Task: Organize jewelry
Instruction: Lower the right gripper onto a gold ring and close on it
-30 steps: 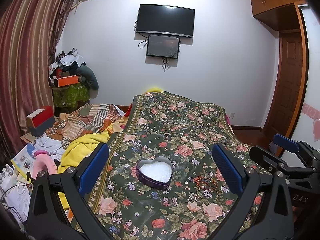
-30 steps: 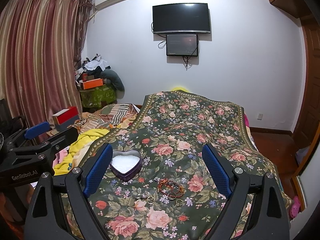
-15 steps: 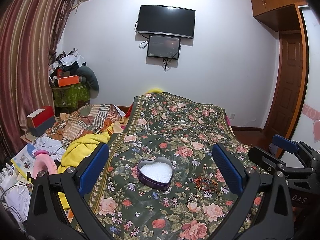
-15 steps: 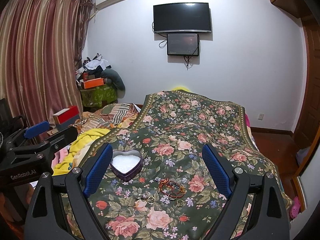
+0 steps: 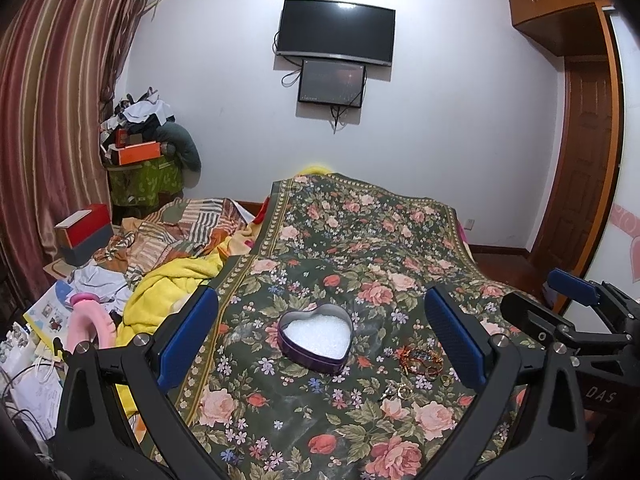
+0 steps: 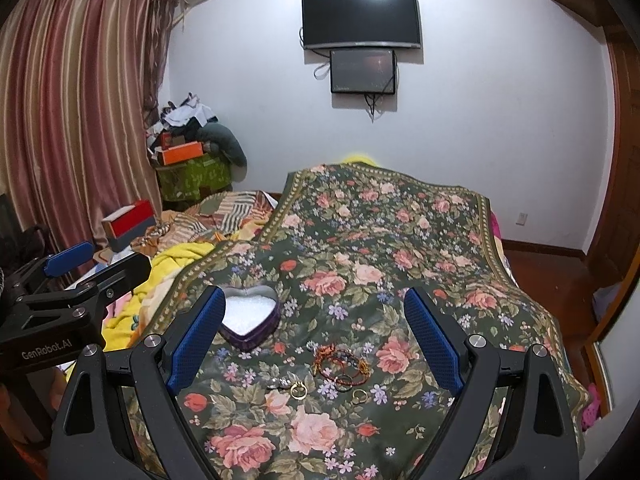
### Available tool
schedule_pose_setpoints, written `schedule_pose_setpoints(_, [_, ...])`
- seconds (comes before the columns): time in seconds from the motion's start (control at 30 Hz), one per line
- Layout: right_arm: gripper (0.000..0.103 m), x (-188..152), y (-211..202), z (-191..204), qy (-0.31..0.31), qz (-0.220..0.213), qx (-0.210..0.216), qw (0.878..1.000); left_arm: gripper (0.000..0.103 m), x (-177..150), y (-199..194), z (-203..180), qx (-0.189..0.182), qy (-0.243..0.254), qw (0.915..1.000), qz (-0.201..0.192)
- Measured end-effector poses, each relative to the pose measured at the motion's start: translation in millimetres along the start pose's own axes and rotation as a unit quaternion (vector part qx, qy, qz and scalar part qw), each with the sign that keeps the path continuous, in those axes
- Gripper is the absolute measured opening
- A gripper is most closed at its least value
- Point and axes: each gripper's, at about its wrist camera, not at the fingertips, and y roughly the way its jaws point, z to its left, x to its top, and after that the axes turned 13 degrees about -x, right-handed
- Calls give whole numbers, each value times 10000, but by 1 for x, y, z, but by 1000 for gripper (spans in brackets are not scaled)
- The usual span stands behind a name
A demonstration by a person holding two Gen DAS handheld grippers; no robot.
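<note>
A purple heart-shaped tin (image 5: 316, 338) (image 6: 250, 320) with white filling lies open on the floral bedspread (image 5: 360, 240) (image 6: 380, 232). To its right lie beaded bracelets (image 5: 418, 358) (image 6: 340, 362) and small gold rings (image 5: 404, 391) (image 6: 298, 390). My left gripper (image 5: 320, 332) hangs open above the bed, with the tin between its blue pads. My right gripper (image 6: 312, 332) is open too, framing the bracelets and rings. Each gripper shows at the edge of the other's view. Nothing is held.
Crumpled yellow and striped bedding (image 5: 168, 264) lies left of the spread. A red box (image 5: 84, 228), papers and a pink object (image 5: 86, 320) crowd the left side. A cluttered stand (image 6: 192, 160), curtains, two wall screens (image 5: 336, 32) and a wooden door (image 5: 584, 160) ring the room.
Both views have shifted very slightly; the grippers stay open and the tin and jewelry lie where they were.
</note>
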Motion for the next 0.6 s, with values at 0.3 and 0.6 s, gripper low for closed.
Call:
schedule_pose_setpoints(0.3, [89,-20,31,-12,-79,626,-348,9974,103,-16,33,10,123,-142,9978,640])
schedule_pose_setpoints(0.6, [89,-52,56,-34,-180,1342,-578,9891,103,-48,79,14,7,-149,9874,1578])
